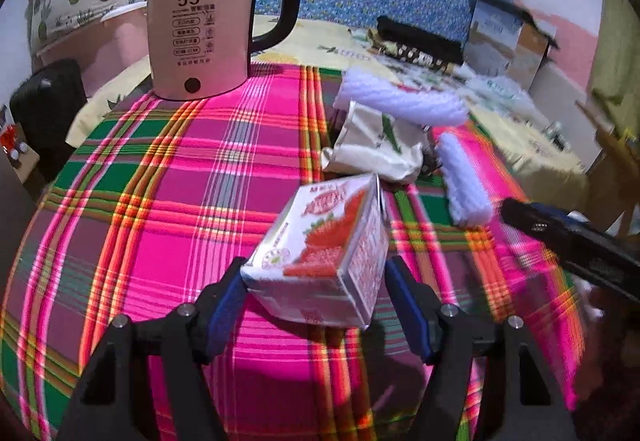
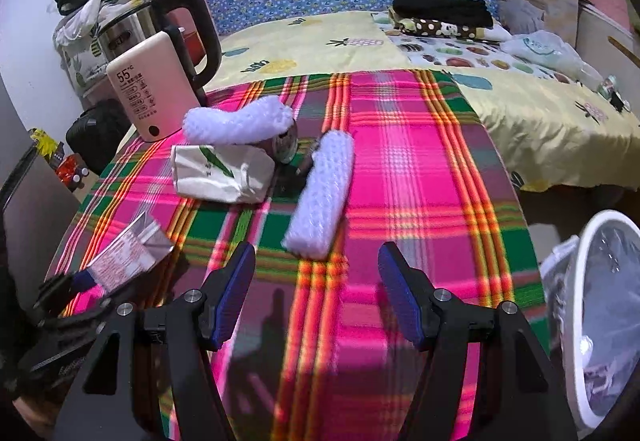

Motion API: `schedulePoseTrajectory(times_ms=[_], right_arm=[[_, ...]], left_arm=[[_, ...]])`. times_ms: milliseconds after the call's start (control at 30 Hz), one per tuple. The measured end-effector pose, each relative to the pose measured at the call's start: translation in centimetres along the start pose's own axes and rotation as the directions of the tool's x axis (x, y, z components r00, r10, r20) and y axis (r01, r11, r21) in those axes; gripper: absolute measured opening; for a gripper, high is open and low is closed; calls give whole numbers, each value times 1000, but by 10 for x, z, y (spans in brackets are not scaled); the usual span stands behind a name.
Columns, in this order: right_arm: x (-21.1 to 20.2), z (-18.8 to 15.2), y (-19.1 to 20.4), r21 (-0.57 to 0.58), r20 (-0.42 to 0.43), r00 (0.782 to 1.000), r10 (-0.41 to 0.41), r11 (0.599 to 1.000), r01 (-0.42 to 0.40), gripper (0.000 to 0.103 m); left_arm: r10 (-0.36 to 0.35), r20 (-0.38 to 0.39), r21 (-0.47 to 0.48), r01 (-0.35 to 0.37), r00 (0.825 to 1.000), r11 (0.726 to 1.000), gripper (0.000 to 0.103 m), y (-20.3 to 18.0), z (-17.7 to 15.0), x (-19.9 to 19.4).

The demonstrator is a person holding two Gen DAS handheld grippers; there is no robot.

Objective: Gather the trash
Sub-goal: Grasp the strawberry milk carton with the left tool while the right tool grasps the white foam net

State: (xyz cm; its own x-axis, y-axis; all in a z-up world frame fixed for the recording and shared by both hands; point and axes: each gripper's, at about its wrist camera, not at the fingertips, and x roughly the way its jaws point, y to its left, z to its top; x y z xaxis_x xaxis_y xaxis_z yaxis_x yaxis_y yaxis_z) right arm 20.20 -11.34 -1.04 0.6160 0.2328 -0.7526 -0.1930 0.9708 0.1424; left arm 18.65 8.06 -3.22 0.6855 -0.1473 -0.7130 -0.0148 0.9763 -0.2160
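Two grippers reach over my plaid cloth [image 2: 400,169]. My left gripper [image 1: 316,289] grips a strawberry carton [image 1: 320,253], tilted, at lower centre, seemingly lifted off the cloth. My right gripper [image 2: 317,281] stands wide and empty, below a white knit roll [image 2: 320,197]. A bin [image 2: 600,317] sits lower right.

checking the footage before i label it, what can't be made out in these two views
- Can: right wrist view, mostly hidden behind the white knitted roll; label unreadable.
- Bin: right wrist view, cut off by the right edge; contents unclear through the liner.
- Juice carton: left wrist view, between the left tongs; pad contact unclear.
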Motion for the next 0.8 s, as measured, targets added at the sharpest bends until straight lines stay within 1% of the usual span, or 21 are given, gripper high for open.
schedulePoseTrajectory(times_ms=[33,167,267,333,400,433,467,500,567,667,800], right_arm=[[4,2,1,-2,-1,1000,-5,1000,5,65],[16,9,2,5,-10,1000,-12,1000,12,64],[26,11,-1,22,-23,1000,-18,1000,19,61],[34,11,-3,35,-41,999,-25,999,26,51],[39,9,-6,49,-58,998,-24,998,27,37],[39,8,-7,53,-64,998,-24,998,27,34],[38,7,-8,52,-63,998,-21,998,25,29],[34,5,-8,47,-59,998,-23,999,26,27],[26,0,-8,39,-51,998,-33,999,35,24],[14,-10,-10,31,-51,998,-35,999,36,24],[-7,-33,-17,20,-60,998,-36,999,37,24]], left_arm=[[-16,3,-12,16,1000,1000,74,2,1,0],[-30,11,-43,31,999,999,75,9,4,0],[-47,7,-34,47,999,998,75,7,4,2],[-47,-6,-33,46,999,998,75,6,2,7],[-47,-25,-37,46,999,998,75,5,2,12],[-44,-33,-38,43,999,998,75,4,1,14],[-44,-38,-37,42,998,998,75,4,1,15],[-44,-43,-36,43,998,998,75,3,0,16],[-38,-50,-30,37,998,999,74,-1,-2,18],[-12,-46,-9,11,999,1000,64,-6,-4,17],[-8,-44,9,9,999,1000,63,-13,-10,14]])
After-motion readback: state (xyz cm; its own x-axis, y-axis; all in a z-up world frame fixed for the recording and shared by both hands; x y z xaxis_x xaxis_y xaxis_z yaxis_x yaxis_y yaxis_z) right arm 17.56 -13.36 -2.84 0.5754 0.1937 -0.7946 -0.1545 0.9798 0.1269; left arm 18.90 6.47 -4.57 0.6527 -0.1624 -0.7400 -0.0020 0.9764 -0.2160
